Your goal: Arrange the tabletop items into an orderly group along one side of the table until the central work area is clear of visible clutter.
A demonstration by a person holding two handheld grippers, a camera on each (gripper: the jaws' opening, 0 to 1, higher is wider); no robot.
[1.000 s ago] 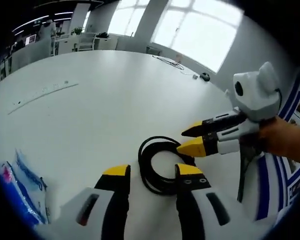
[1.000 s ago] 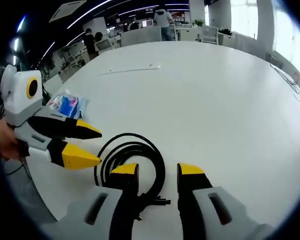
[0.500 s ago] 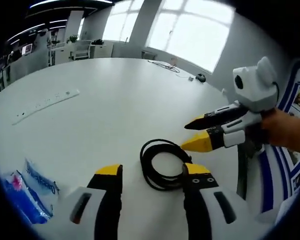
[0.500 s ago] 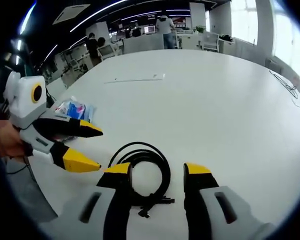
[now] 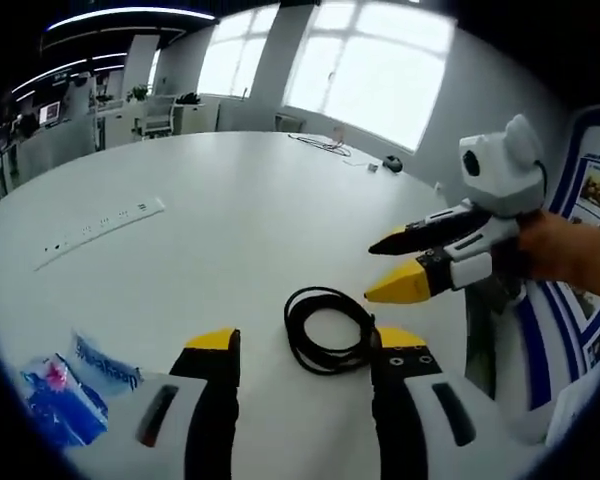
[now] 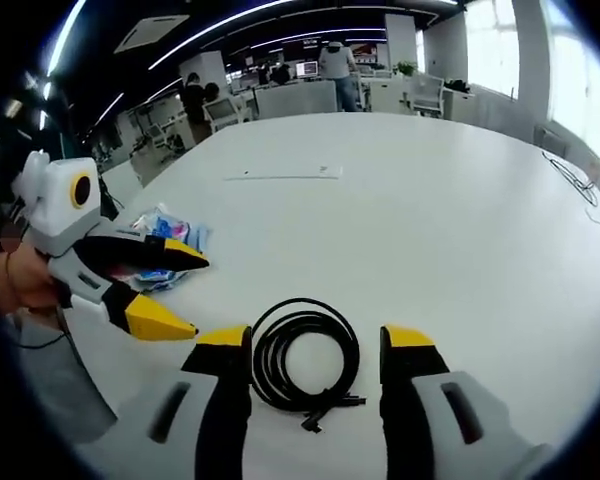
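two claws are hanging over the big white table [image 5: 230,220], and both are mine. my left claw [image 5: 305,350] is pointing forward and down with its yellow tips wide apart, gripping nothing. the black cable coil [image 5: 327,328] is lying flat on the table near the edge, just past those tips. in the left gripper view my right claw [image 5: 390,268] is coming in from the side, tips apart and bare, its lower tip just beside the coil. my hand [image 5: 572,258] is wrapping round its handle. a blue packet [image 5: 65,397] is lying off to the left. a long white power strip [image 5: 98,220] is lying farther away.
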